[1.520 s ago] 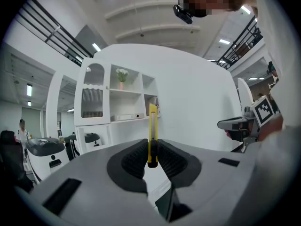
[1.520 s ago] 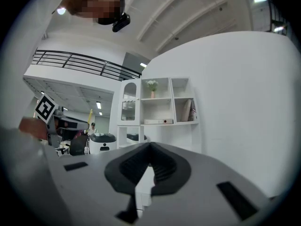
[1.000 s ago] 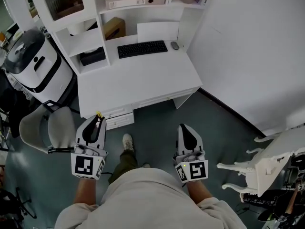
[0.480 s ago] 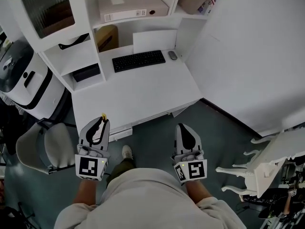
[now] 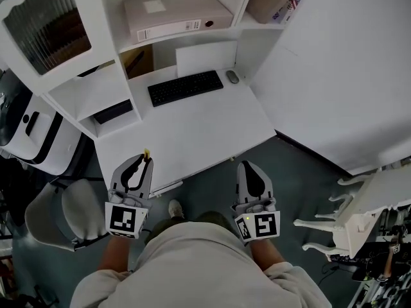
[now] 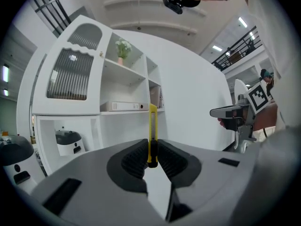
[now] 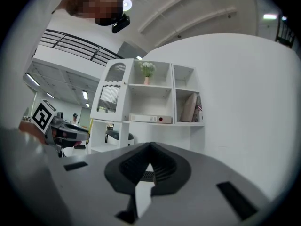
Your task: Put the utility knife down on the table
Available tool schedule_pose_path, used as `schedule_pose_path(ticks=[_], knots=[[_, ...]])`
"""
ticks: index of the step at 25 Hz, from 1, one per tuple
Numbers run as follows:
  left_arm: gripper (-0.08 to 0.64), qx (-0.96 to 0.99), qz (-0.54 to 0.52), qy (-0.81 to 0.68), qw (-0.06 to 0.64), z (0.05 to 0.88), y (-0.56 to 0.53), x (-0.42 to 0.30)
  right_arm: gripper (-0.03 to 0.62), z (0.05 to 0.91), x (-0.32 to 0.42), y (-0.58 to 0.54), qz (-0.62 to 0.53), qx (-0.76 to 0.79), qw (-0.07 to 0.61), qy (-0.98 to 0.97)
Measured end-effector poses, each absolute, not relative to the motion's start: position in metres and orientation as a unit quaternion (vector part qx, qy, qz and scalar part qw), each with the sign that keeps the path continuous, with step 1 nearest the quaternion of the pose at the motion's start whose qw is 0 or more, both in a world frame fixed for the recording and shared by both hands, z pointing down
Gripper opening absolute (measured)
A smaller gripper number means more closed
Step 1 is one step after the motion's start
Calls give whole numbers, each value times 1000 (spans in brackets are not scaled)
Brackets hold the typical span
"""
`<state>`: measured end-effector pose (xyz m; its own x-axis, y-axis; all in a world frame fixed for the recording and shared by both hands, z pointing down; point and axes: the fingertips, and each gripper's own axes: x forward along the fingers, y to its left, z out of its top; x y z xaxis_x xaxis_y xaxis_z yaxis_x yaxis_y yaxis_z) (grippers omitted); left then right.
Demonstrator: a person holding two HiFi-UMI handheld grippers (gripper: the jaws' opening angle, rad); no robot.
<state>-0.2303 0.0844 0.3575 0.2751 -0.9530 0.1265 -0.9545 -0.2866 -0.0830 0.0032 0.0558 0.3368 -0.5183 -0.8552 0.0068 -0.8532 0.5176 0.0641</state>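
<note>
A yellow utility knife (image 6: 153,128) stands upright between the dark ribbed pads of my left gripper (image 6: 151,155), which is shut on it. In the head view only the knife's tip (image 5: 146,153) pokes out past my left gripper (image 5: 142,162), which is over the front left edge of the white desk (image 5: 205,130). My right gripper (image 5: 247,167) is beside it, just short of the desk's front edge. Its jaws are shut and hold nothing, the tips meeting in the right gripper view (image 7: 150,147).
A black keyboard (image 5: 185,86) and a mouse (image 5: 232,76) lie at the back of the desk. White shelves with a binder (image 5: 170,15) rise behind. A grey chair (image 5: 61,213) stands at the left, an upturned white piece of furniture (image 5: 350,220) at the right.
Both grippers have come forward to the desk. The left one, with the knife still in it, now reaches over the desk's front edge.
</note>
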Motion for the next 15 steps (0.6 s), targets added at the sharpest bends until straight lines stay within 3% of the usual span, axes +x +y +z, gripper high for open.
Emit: schedule_pose_path(ticks=[15], knots=[[63,808,118,-577,6,396,8,-229,3,351,18,4,-14,511,21,-859]])
